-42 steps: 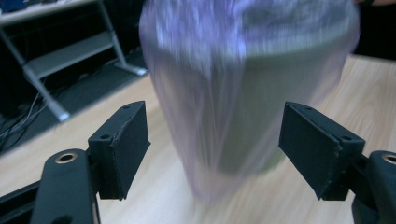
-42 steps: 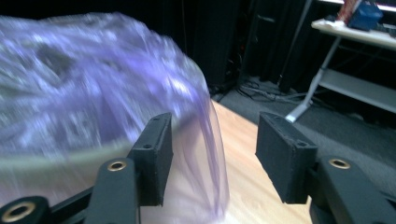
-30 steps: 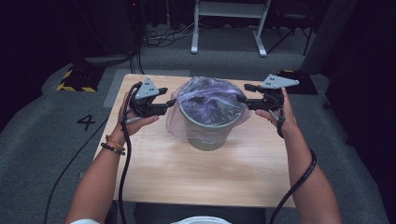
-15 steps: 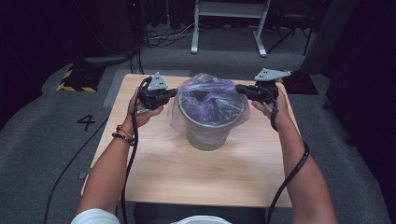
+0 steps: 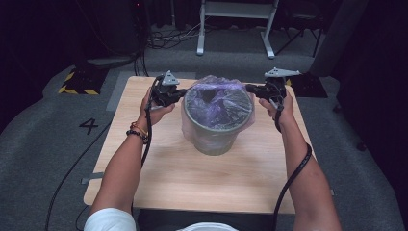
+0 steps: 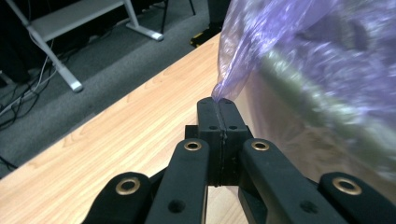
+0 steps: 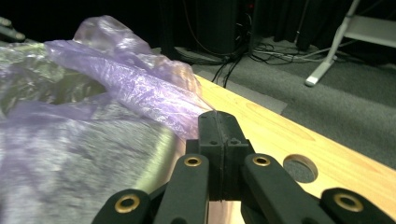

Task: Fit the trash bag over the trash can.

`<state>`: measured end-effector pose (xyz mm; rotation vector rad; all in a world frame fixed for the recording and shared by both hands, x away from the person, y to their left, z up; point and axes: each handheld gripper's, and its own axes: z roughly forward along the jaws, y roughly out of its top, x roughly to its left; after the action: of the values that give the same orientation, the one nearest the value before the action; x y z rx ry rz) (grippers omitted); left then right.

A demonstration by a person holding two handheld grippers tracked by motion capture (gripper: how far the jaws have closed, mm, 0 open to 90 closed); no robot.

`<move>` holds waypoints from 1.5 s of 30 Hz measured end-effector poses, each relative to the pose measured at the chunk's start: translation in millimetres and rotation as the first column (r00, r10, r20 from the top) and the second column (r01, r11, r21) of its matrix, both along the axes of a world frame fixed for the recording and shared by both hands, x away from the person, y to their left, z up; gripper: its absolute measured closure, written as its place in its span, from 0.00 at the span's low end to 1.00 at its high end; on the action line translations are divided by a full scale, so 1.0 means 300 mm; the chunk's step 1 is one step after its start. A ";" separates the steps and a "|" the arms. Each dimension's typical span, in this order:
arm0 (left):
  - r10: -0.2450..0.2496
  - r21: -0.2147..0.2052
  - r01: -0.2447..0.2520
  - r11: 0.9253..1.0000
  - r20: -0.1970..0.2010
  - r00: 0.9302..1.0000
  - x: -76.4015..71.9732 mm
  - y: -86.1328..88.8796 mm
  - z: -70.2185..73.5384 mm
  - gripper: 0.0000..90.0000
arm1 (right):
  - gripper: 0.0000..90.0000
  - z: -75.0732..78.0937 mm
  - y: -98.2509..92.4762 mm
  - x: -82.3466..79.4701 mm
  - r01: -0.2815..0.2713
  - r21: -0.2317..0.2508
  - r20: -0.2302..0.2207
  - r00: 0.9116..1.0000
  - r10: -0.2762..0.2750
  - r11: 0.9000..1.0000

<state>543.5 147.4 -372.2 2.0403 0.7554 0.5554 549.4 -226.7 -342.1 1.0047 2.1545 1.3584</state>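
Pinching the purple bag (image 5: pixel 219 101) from opposite sides, the left gripper (image 6: pixel 218 105) and right gripper (image 7: pixel 217 116), both clamped shut on film, stretch it over the bin (image 5: pixel 214 139) near the table's (image 5: pixel 192 178) far edge.

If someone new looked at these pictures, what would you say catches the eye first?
The grey bin in the middle of the wooden table stands out, with a purple bag draped over its rim. On either side, the left tool and the right tool are each shut on an edge of the bag, pulling it outward. Behind the table, a white frame stands on the dark floor.
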 end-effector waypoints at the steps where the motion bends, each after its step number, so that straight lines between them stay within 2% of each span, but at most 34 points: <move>1: 0.004 0.003 -0.004 1.000 -0.006 1.000 0.010 -0.014 -0.014 1.00 | 1.00 -0.016 -0.006 0.008 0.008 0.006 -0.007 1.000 -0.008 1.000; 7: -0.004 0.019 0.005 1.000 -0.021 1.000 0.032 -0.054 -0.046 1.00 | 1.00 -0.060 -0.002 0.024 0.014 -0.004 -0.027 1.000 -0.014 1.000; 9: -0.004 0.011 0.004 1.000 -0.043 0.999 0.045 -0.069 -0.068 1.00 | 1.00 -0.088 -0.002 0.032 0.014 0.008 -0.038 0.999 -0.014 1.000; 13: 0.003 0.012 -0.002 1.000 -0.067 0.998 0.058 -0.083 -0.094 1.00 | 1.00 -0.111 0.001 0.033 0.010 0.001 -0.045 0.999 -0.010 1.000; 15: -0.003 0.003 0.003 1.000 -0.102 0.995 0.066 -0.093 -0.117 1.00 | 1.00 -0.135 0.008 0.033 0.004 -0.002 -0.058 0.998 -0.004 1.000; 17: -0.002 -0.013 0.000 1.000 -0.112 0.994 0.064 -0.091 -0.131 1.00 | 1.00 -0.152 0.012 0.030 0.003 -0.013 -0.066 0.998 -0.004 1.000; 20: 0.007 -0.011 -0.008 1.000 -0.118 0.993 0.059 -0.083 -0.142 1.00 | 1.00 -0.158 0.007 0.023 0.004 -0.010 -0.061 0.998 -0.005 1.000; 21: 0.021 0.004 -0.021 1.000 -0.120 0.993 0.051 -0.070 -0.154 1.00 | 1.00 -0.162 -0.005 0.011 0.006 -0.005 -0.060 0.998 -0.006 1.000; 22: 0.019 -0.004 -0.020 1.000 -0.118 0.993 0.044 -0.061 -0.159 1.00 | 1.00 -0.165 -0.009 0.004 0.006 -0.013 -0.061 0.998 -0.007 1.000; 24: 0.017 -0.019 -0.019 1.000 -0.115 0.993 0.036 -0.050 -0.160 0.94 | 1.00 -0.168 -0.013 -0.002 0.004 -0.020 -0.060 0.998 -0.005 1.000; 26: 0.016 -0.051 -0.022 0.998 -0.110 0.994 0.017 -0.019 -0.159 0.93 | 0.96 -0.172 -0.030 -0.024 0.004 -0.013 -0.051 0.999 -0.005 1.000; 27: 0.013 -0.052 -0.018 0.998 -0.103 0.995 0.003 -0.004 -0.156 0.93 | 0.96 -0.172 -0.030 -0.024 0.004 -0.013 -0.051 0.999 -0.005 1.000; 28: 0.015 -0.049 -0.020 0.999 -0.089 0.996 -0.012 0.008 -0.154 0.89 | 0.89 -0.174 -0.036 -0.032 0.008 -0.012 -0.038 0.999 -0.008 1.000; 29: 0.028 -0.054 -0.032 0.998 -0.072 0.997 -0.042 0.037 -0.146 0.74 | 0.87 -0.173 -0.051 -0.051 0.009 -0.014 -0.008 1.000 -0.009 1.000; 30: 0.028 -0.054 -0.032 0.998 -0.072 0.997 -0.042 0.037 -0.146 0.67 | 0.87 -0.173 -0.051 -0.051 0.009 -0.014 -0.008 1.000 -0.009 1.000; 31: 0.033 -0.063 -0.038 0.997 -0.069 0.997 -0.060 0.051 -0.142 0.67 | 0.83 -0.171 -0.060 -0.062 0.006 -0.009 0.002 1.000 -0.006 1.000; 33: 0.024 -0.074 -0.028 0.997 -0.058 0.998 -0.099 0.079 -0.136 0.51 | 0.71 -0.165 -0.074 -0.088 0.019 -0.025 0.032 0.999 -0.018 1.000; 34: 0.008 -0.082 -0.013 0.997 -0.056 0.998 -0.120 0.093 -0.135 0.48 | 0.69 -0.161 -0.084 -0.103 0.013 -0.033 0.044 0.999 -0.011 0.999; 35: -0.010 -0.066 0.008 0.998 -0.039 0.999 -0.163 0.110 -0.137 0.40 | 0.62 -0.155 -0.102 -0.133 0.005 -0.049 0.063 0.998 -0.002 0.999; 36: -0.010 -0.066 0.008 0.998 -0.039 0.999 -0.163 0.110 -0.137 0.38 | 0.62 -0.155 -0.102 -0.133 0.005 -0.049 0.063 0.998 -0.002 0.999; 38: -0.055 -0.072 0.052 0.996 -0.034 0.998 -0.205 0.124 -0.141 0.36 | 0.55 -0.150 -0.122 -0.161 0.010 -0.068 0.079 0.997 -0.004 0.998; 39: -0.085 -0.070 0.083 0.994 -0.035 0.996 -0.243 0.127 -0.145 0.33 | 0.52 -0.145 -0.144 -0.193 -0.003 -0.086 0.093 0.996 0.011 0.996; 40: -0.085 -0.070 0.083 0.994 -0.035 0.996 -0.243 0.127 -0.145 0.31 | 0.52 -0.145 -0.144 -0.193 -0.003 -0.086 0.093 0.996 0.011 0.996; 41: -0.122 -0.071 0.120 0.990 -0.031 0.992 -0.281 0.121 -0.150 0.30 | 0.49 -0.142 -0.158 -0.224 -0.030 -0.073 0.106 0.994 0.038 0.997; 43: -0.145 -0.041 0.144 0.989 -0.021 0.989 -0.313 0.105 -0.153 0.28 | 0.46 -0.140 -0.161 -0.266 -0.078 -0.081 0.126 0.988 0.088 0.994; 44: -0.145 -0.041 0.144 0.989 -0.021 0.989 -0.313 0.105 -0.153 0.26 | 0.46 -0.140 -0.161 -0.266 -0.078 -0.081 0.126 0.988 0.088 0.994; 45: -0.186 -0.048 0.184 0.982 -0.045 0.982 -0.334 0.088 -0.154 0.24 | 0.44 -0.143 -0.151 -0.306 -0.122 -0.081 0.134 0.982 0.132 0.989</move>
<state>443.5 173.7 -418.3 2.0640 0.5931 0.3809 457.6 -272.0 -384.9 0.7337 2.1771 1.3539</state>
